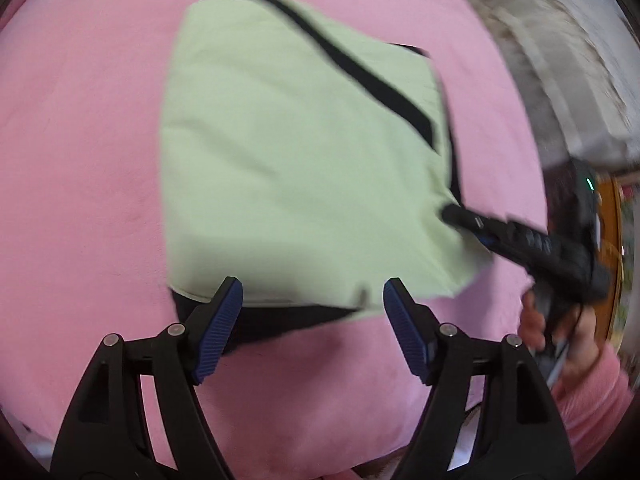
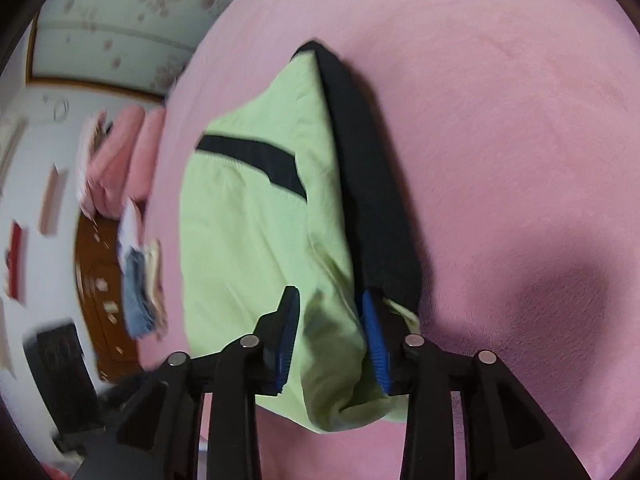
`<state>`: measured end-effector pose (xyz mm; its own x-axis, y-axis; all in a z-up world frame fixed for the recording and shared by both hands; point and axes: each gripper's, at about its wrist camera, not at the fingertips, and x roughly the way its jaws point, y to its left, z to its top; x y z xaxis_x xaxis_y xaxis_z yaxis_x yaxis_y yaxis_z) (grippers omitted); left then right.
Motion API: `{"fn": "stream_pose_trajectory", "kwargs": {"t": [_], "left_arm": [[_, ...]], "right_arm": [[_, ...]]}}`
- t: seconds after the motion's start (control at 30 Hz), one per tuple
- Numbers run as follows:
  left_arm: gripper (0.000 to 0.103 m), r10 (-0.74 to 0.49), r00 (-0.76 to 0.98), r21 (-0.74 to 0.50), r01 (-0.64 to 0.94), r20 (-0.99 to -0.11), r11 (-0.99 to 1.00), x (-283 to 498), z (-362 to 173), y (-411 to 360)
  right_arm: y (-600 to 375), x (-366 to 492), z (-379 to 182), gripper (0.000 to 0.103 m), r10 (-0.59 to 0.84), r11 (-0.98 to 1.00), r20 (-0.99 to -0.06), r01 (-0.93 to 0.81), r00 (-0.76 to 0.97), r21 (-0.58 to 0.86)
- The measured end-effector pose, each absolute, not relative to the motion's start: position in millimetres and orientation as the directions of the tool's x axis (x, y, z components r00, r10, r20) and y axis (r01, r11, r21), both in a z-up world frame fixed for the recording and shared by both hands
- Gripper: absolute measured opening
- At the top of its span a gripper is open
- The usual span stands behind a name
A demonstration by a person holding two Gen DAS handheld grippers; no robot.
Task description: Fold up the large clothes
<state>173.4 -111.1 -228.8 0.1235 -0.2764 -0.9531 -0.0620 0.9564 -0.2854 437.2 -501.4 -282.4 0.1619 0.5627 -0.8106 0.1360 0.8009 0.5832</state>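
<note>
Because the light green garment (image 1: 288, 152) has been laid flat on the pink bed cover (image 1: 80, 200), it is seen as a compact folded block in the middle of the bed, with a black stripe (image 1: 372, 76) running across it and black fabric showing along 2 edges. At the left, the left gripper (image 1: 313, 304) is held above the near edge with its 2 blue pads (image 1: 218, 328) spread wide and nothing between them, judged to be a hand freed after a fold. Further right, the right gripper (image 2: 330, 332) is set at the garment's corner; its jaws are parted, green cloth lies between them, and whether the pads press on it cannot be told. At the far right, a hand (image 1: 560, 340) in a pink sleeve (image 1: 592, 400) is seen on that gripper's handle.
</note>
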Motion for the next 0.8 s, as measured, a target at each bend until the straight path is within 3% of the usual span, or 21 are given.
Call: {"fn": "stream_pose_trajectory", "kwargs": {"t": [0.03, 0.1, 0.2, 0.37, 0.63, 0.67, 0.73, 0.77, 0.8], "left_arm": [[0.07, -0.276, 0.119, -0.287, -0.086, -0.954, 0.954, 175.7, -233.0, -108.4], [0.07, -0.283, 0.124, -0.299, -0.136, -0.951, 0.945, 180.2, -238.2, -98.5], [0.07, -0.272, 0.141, -0.294, -0.173, -0.952, 0.94, 181.5, -241.6, -90.7], [0.07, -0.267, 0.115, -0.284, -0.168, -0.957, 0.944, 177.8, -248.8, -82.9], [0.07, -0.228, 0.066, -0.236, -0.193, -0.971, 0.952, 175.7, -270.6, -82.1], [0.07, -0.227, 0.07, -0.237, -0.199, -0.971, 0.951, 175.4, -270.8, -80.1], [0.07, -0.229, 0.07, -0.238, -0.208, -0.971, 0.949, 175.8, -272.9, -77.3], [0.07, -0.231, 0.067, -0.24, -0.21, -0.971, 0.948, 173.3, -273.0, -80.3], [0.07, -0.232, 0.063, -0.241, -0.212, -0.971, 0.947, 172.5, -273.4, -79.8]], "right_arm": [[-498.4, 434.5, -282.8, 0.032, 0.541, 0.822, -0.829, 0.121, 0.141, 0.557], [-496.0, 435.9, -281.0, 0.008, 0.53, 0.834, -0.84, 0.106, 0.116, 0.541], [-508.3, 430.1, -271.2, 0.004, 0.567, 0.812, -0.817, 0.097, 0.104, 0.576], [-555.2, 402.1, -244.7, 0.002, 0.557, 0.772, -0.786, 0.182, 0.268, 0.609], [-580.5, 330.5, -245.8, 0.007, 0.411, 0.845, -0.884, 0.27, 0.225, 0.462], [-582.1, 325.9, -236.0, 0.012, 0.413, 0.841, -0.87, 0.253, 0.269, 0.478], [-590.2, 319.8, -219.0, 0.034, 0.374, 0.853, -0.862, 0.238, 0.343, 0.465], [-595.5, 317.1, -207.9, 0.063, 0.333, 0.866, -0.864, 0.241, 0.378, 0.439], [-599.8, 316.2, -203.1, 0.077, 0.315, 0.869, -0.863, 0.246, 0.394, 0.43]]}}
